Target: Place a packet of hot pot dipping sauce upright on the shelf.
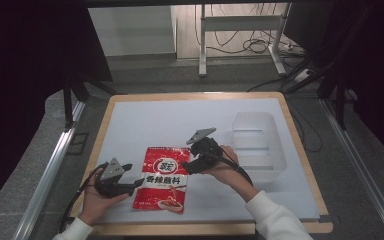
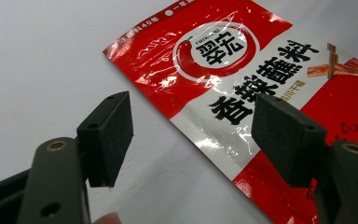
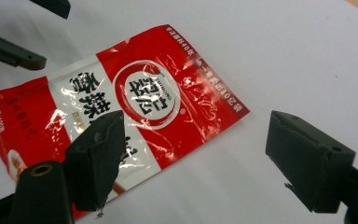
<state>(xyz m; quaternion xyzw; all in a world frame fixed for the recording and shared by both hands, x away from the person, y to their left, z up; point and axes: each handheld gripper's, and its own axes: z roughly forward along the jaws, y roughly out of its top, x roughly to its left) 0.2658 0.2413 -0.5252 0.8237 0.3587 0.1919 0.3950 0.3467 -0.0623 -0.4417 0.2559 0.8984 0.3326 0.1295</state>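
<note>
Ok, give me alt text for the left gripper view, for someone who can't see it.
A glossy red and white sauce packet with black Chinese lettering lies flat on a white table. In front of it the left gripper is open; its two black fingers straddle the packet's near edge without touching it, one over bare table, the other over the packet.

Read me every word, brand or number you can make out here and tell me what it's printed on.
"香辣蘸料": big black characters on the white band of the red sauce packet.
"翠宏": in the round logo near the packet's top.
"CUIHONG": small letters arched over that logo, barely legible.
White strip along the top edge, small yellow text under the title, and bottom print: too small or blurred.
</note>
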